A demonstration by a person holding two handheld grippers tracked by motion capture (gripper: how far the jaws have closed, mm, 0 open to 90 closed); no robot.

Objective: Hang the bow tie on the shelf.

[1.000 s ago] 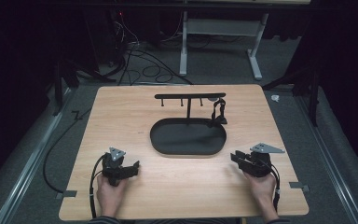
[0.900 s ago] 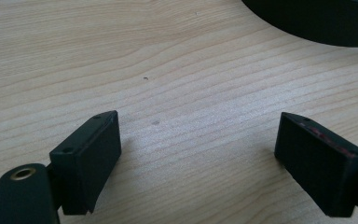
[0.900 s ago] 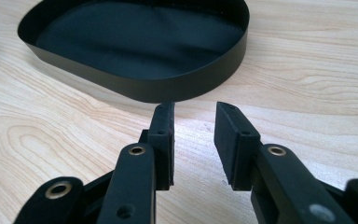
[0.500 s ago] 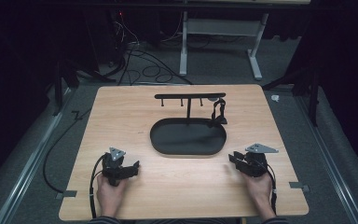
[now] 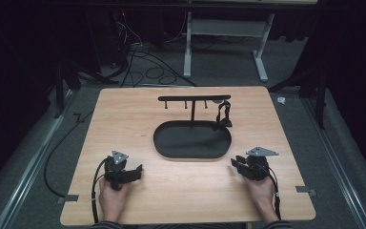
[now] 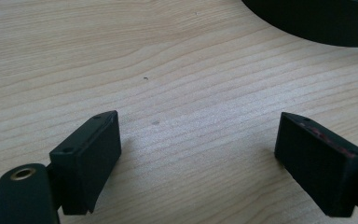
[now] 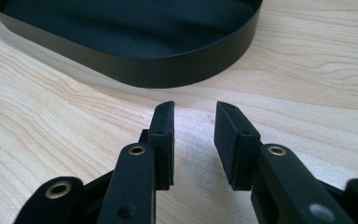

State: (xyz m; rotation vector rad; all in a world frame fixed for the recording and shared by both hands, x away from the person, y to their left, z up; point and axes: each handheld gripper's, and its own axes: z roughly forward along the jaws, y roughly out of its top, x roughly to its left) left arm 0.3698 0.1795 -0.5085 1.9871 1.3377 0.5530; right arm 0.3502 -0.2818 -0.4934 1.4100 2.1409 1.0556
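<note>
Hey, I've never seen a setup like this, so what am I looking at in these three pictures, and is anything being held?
A person sits at a wooden table and holds a hand tool with two black jaws in each hand. The high view looks down from above: the left gripper and the right gripper rest near the table's front edge. The other two pictures come from small cameras riding on each tool, looking along its jaws. Between the tools lies a black oval tray. Behind it stands a black T-shaped rack with a dark strap-like item hanging from it. Both grippers are open, the left wider than the right, and hold nothing.
</note>
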